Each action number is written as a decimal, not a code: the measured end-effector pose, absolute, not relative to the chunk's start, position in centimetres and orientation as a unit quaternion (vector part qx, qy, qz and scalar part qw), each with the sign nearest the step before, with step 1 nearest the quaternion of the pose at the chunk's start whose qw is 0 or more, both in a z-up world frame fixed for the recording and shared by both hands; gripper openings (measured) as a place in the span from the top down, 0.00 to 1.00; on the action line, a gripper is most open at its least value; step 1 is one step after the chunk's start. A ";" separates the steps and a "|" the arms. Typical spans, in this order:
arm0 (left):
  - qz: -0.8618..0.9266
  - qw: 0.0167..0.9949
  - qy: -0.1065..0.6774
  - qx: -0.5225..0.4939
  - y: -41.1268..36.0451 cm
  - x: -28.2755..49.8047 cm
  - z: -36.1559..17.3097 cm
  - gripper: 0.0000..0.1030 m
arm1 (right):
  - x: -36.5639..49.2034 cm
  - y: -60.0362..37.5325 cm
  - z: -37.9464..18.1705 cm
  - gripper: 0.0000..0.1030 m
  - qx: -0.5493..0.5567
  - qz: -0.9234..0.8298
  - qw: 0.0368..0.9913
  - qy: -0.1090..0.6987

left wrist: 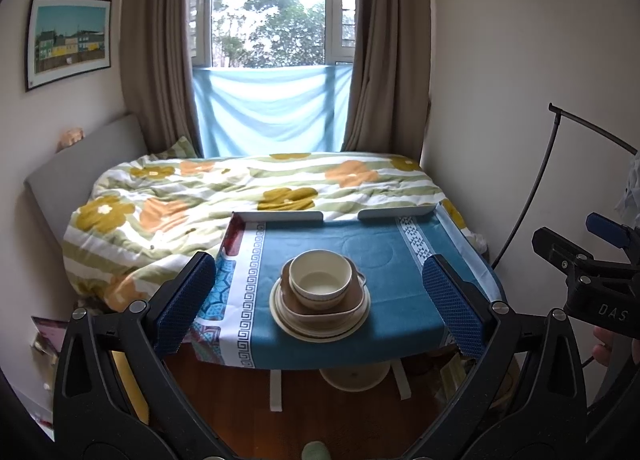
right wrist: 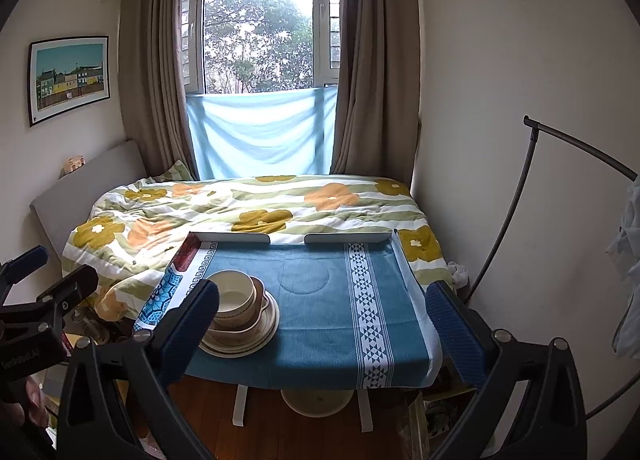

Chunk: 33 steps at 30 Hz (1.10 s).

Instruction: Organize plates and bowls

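A cream bowl [left wrist: 321, 279] sits in a brown square dish [left wrist: 320, 310] on a cream round plate [left wrist: 285, 322], stacked near the front edge of a small table with a blue cloth [left wrist: 360, 244]. The stack also shows in the right wrist view, with the bowl [right wrist: 233, 295] on the plate [right wrist: 256, 344] at the table's front left. My left gripper [left wrist: 320, 304] is open and empty, held back from the table with the stack between its fingers in view. My right gripper [right wrist: 320, 324] is open and empty, to the right of the stack, short of the table.
A bed with a flowered quilt [left wrist: 240, 195] lies behind the table under the window. White raised rails [left wrist: 280, 215] edge the table's far side. A black curved stand [right wrist: 532, 187] is at the right wall. A round basin [left wrist: 354, 378] sits under the table on the wood floor.
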State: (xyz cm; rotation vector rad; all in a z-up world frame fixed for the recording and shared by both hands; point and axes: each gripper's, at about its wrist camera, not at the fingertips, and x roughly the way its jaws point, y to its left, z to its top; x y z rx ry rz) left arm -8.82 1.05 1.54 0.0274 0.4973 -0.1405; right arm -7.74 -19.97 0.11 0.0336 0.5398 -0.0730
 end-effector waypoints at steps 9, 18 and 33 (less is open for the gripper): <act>-0.065 0.967 0.248 0.013 1.3 -8.7 1.4 0.00 | -7.7 -19.9 0.1 0.01 0.017 -0.036 0.963 0.266; -0.061 0.967 0.248 0.010 1.7 -8.5 1.4 0.00 | -7.7 -19.9 0.1 0.01 0.017 -0.036 0.963 0.266; -0.056 0.971 0.231 0.013 1.5 -8.9 1.9 0.00 | -7.4 -19.8 0.3 0.01 0.018 -0.035 0.963 0.267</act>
